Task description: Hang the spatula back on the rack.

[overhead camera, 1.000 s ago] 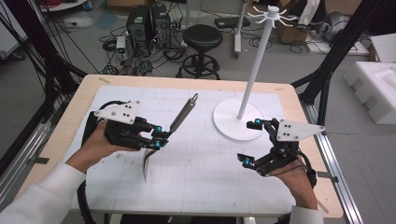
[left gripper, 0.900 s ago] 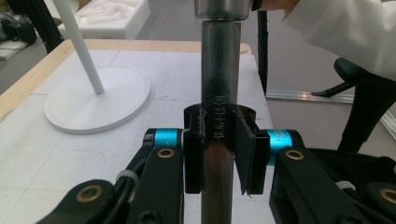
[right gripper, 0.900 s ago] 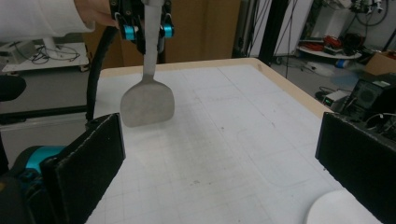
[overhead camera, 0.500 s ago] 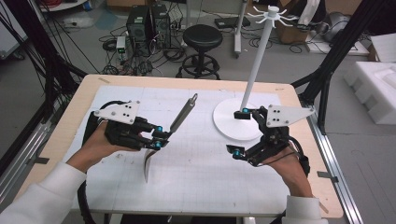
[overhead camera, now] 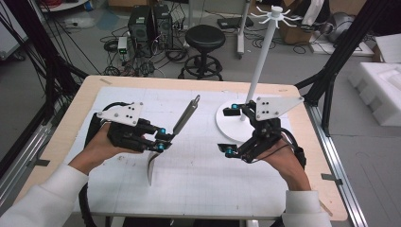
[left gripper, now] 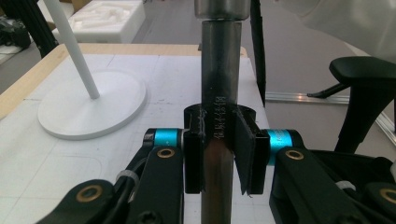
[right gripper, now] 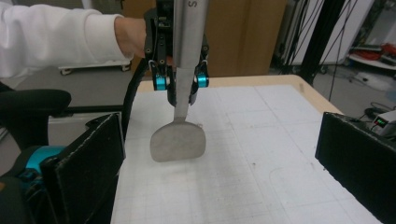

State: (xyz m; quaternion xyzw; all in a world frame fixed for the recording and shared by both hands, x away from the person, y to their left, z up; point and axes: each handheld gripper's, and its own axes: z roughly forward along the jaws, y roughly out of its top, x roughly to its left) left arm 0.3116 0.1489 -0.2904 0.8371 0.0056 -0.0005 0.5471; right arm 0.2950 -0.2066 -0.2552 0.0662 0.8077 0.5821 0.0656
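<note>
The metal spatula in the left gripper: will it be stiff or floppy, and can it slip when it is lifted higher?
The metal spatula probably stays stiff: its handle runs straight. It may slip or swing, since the left gripper clamps a smooth, shiny handle partway along, and the blade hangs below the grip.

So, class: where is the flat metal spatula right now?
In the high view, the flat metal spatula sits left of centre, clamped in the left gripper, its blade tip touching the white mat.

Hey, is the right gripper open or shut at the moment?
Open. In the right gripper view its two black jaws stand far apart with nothing between them; the right gripper hangs by the white stand's base.
</note>
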